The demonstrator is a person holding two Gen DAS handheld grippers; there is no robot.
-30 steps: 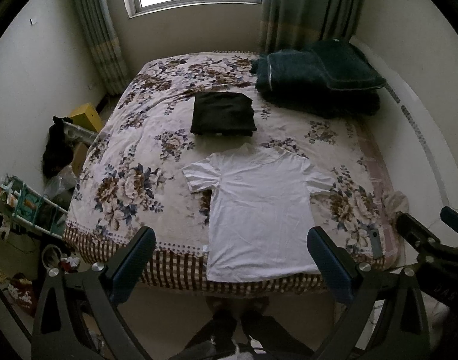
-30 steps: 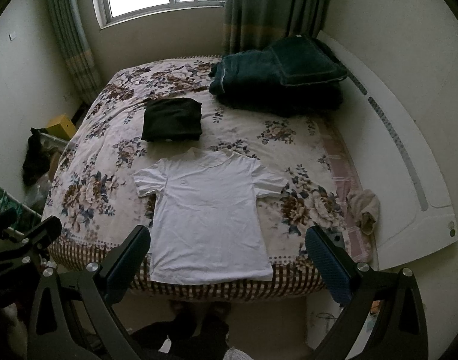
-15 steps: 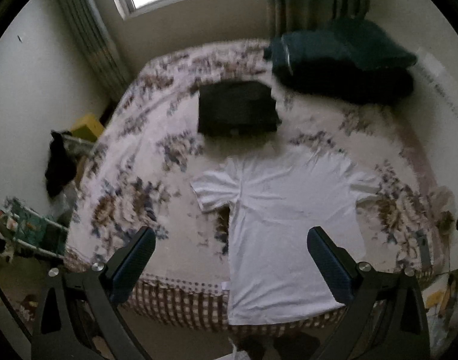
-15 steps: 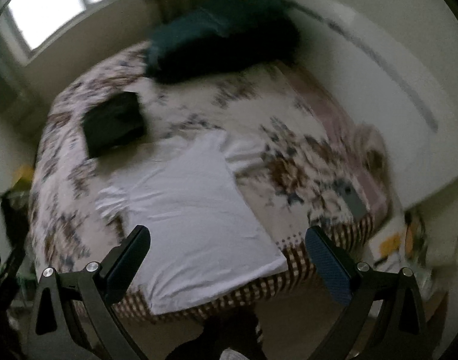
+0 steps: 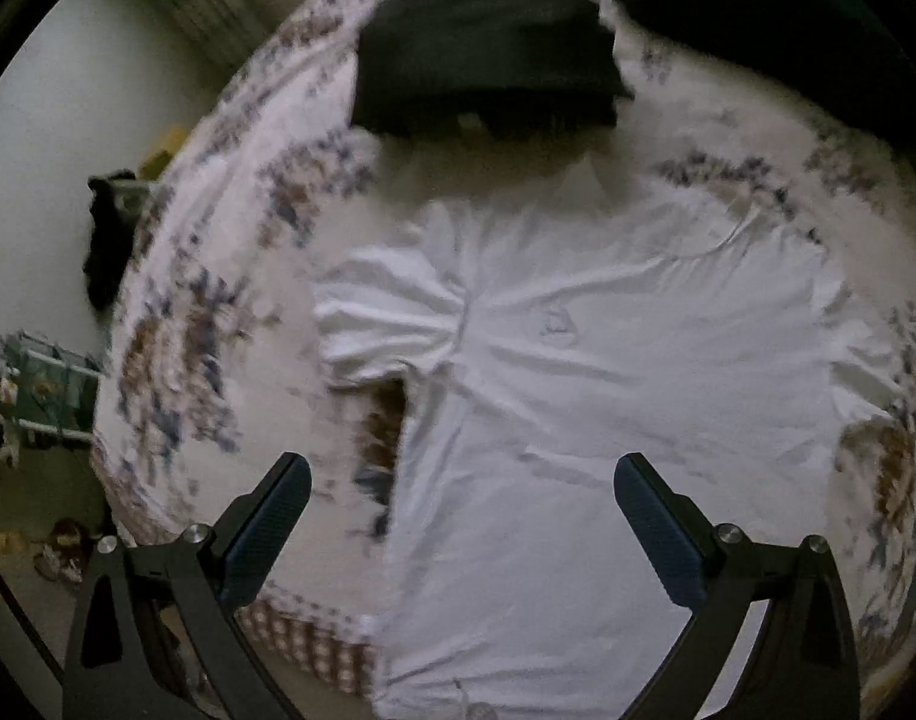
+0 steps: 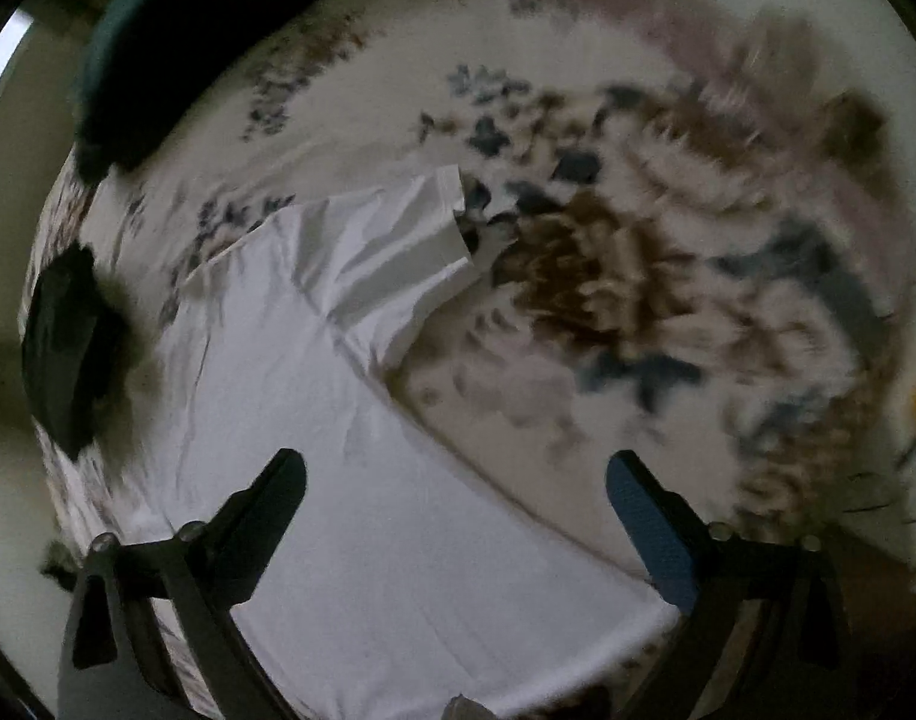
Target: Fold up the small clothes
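Observation:
A white T-shirt (image 5: pixel 578 360) lies flat, front up, on the floral bedspread (image 5: pixel 218 312), hem toward the bed's near edge. My left gripper (image 5: pixel 461 504) is open and empty, above the shirt's left side below the left sleeve (image 5: pixel 386 318). In the right wrist view the shirt (image 6: pixel 350 480) runs diagonally, its right sleeve (image 6: pixel 404 246) spread out. My right gripper (image 6: pixel 455 498) is open and empty, above the shirt's right edge. Both views are motion-blurred.
A folded black garment (image 5: pixel 488 60) lies just beyond the shirt's collar; it also shows in the right wrist view (image 6: pixel 68 336). Dark green bedding (image 5: pixel 788 18) is piled at the far right. Clutter (image 5: pixel 44 384) stands on the floor left of the bed.
Both grippers have moved forward and down toward the bed; the shirt now fills the views. The right gripper has also swung toward the shirt's right side. Both stay open.

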